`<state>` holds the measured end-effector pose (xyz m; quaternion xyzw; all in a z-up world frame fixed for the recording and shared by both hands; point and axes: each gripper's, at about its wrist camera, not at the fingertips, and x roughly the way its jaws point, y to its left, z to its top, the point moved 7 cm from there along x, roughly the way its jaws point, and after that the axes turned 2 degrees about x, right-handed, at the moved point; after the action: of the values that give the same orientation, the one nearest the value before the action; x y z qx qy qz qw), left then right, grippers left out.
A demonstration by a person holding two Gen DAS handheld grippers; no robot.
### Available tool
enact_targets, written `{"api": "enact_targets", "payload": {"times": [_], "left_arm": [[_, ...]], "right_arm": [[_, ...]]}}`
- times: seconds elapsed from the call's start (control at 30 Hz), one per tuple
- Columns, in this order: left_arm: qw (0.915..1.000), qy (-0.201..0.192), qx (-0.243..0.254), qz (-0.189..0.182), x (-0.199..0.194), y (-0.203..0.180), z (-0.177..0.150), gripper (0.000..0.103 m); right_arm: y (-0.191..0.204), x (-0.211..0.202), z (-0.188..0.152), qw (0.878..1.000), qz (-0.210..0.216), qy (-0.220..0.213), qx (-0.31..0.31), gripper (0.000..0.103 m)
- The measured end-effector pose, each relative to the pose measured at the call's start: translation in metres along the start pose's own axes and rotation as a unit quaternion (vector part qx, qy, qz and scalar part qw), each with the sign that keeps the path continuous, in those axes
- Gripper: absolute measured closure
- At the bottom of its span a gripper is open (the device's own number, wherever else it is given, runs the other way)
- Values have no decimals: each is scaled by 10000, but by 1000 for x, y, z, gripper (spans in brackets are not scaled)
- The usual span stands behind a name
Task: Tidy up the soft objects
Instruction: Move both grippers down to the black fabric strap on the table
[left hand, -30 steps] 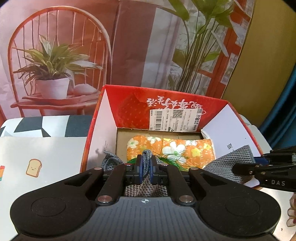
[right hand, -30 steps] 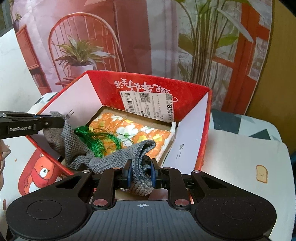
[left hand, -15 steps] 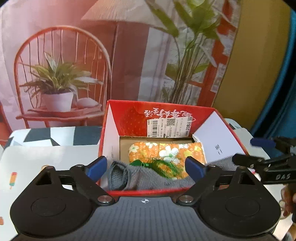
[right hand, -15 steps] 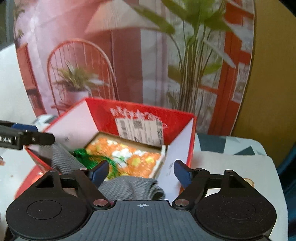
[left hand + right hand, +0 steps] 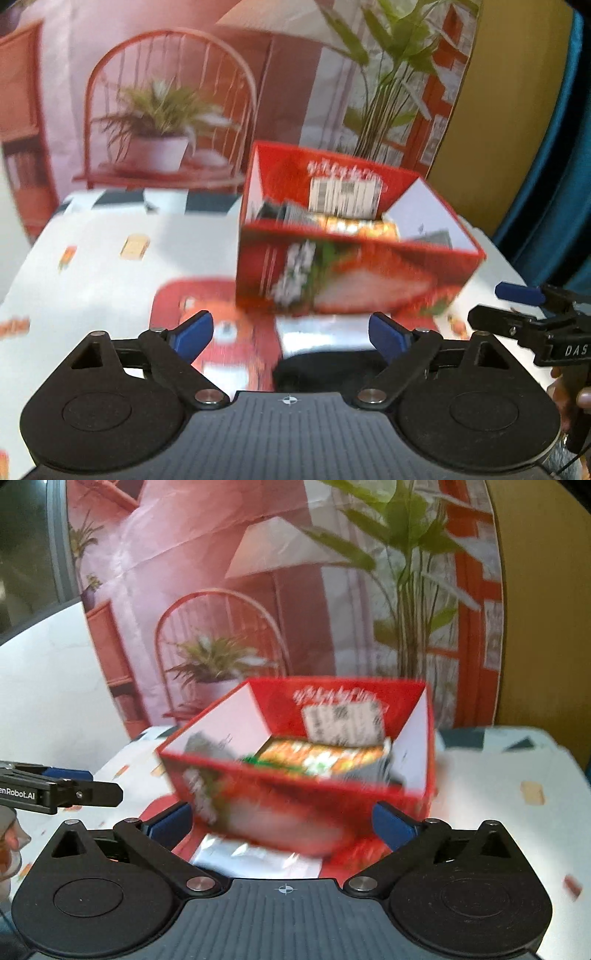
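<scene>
Both grippers, left gripper and right gripper, released the grey knitted cloth, apparently inside the red cardboard box, jaws opened, drawn back.

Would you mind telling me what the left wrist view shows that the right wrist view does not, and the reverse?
Only the left wrist view: the left gripper from behind, jaws apart and empty, and the right gripper from the side.

Only the right wrist view: the right gripper from behind, and green netting in the red box.

Both: the red box, orange floral cloth, grey knit and tablecloth.
</scene>
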<state>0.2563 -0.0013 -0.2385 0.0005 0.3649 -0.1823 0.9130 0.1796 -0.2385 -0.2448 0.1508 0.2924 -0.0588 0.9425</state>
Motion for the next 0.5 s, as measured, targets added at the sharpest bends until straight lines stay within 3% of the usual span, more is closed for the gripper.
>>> {"api": "enact_targets", "payload": {"times": [0.23,0.3,0.4,0.5], "left_arm": [[9987,93,-487,-111,-16,-3,-44,29],[9979,172,-602,-158,-17,-6,-55,38],[9977,302,-593,-119,-15,-8,-68,47],[9964,415,-731,-91,-12,-3,-75,48]], "right_arm": [[20,-7,-62,9977,281,609,35,8],[24,-8,-77,9965,322,773,15,15],[25,-7,-90,9953,322,908,28,18],[24,-6,-93,9947,348,956,112,20]]}}
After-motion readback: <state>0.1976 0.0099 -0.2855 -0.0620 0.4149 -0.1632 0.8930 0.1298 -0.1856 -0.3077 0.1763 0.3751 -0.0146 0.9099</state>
